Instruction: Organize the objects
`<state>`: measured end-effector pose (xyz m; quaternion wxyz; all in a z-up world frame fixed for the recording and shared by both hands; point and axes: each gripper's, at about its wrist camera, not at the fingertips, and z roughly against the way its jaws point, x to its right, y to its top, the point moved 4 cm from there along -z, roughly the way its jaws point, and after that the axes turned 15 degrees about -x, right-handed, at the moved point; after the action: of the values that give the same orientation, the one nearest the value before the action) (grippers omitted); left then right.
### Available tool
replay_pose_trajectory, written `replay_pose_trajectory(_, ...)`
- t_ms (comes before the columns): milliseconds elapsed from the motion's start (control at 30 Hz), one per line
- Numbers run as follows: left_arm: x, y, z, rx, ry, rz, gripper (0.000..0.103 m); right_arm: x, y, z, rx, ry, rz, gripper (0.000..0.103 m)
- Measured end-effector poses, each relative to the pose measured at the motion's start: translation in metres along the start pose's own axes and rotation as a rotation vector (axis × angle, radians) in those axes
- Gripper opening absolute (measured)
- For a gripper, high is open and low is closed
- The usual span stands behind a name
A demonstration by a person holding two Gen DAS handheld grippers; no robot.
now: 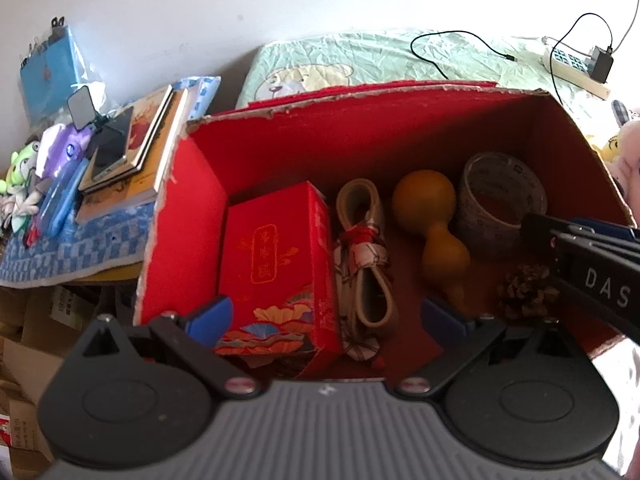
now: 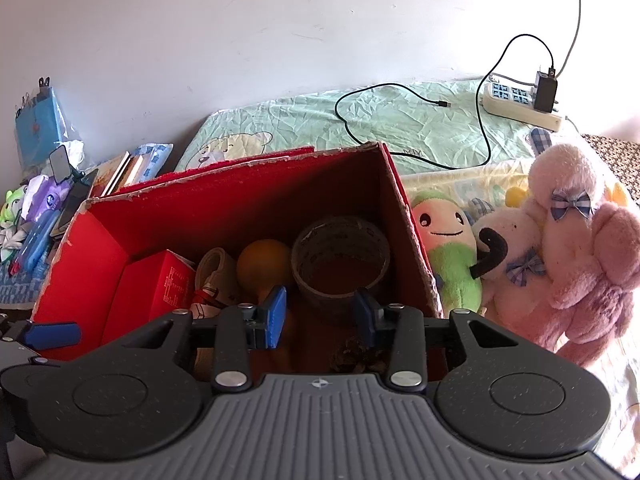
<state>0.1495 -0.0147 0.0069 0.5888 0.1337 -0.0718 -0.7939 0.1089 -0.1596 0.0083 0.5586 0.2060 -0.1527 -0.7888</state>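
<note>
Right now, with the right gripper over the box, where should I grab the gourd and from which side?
Take the gourd at its narrow waist, coming straight down from above. It lies flat on the floor of the red box, big bulb toward the far wall, so the waist is the slimmest span. Set the fingers across it; the cord bundle and tape roll flank it closely.

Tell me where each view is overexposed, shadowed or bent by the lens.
Left wrist view: the white wall is washed out, the far inside of the red cardboard box lies in shadow, and the box rim bows with fisheye distortion. Right wrist view: daylight bleaches the pink plush toy at the right edge, and the brown pine cone on the box floor is dim and soft.
</note>
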Motion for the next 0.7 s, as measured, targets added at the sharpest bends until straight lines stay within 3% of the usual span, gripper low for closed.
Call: replay_pose_trajectory(700, 0.0016, 0.0072, -0.0056, -0.005, 0.000, -0.007, 0.100, 0.0025, 0.0055, -0.0051, 0.000, -0.004, 0.003, 0.041)
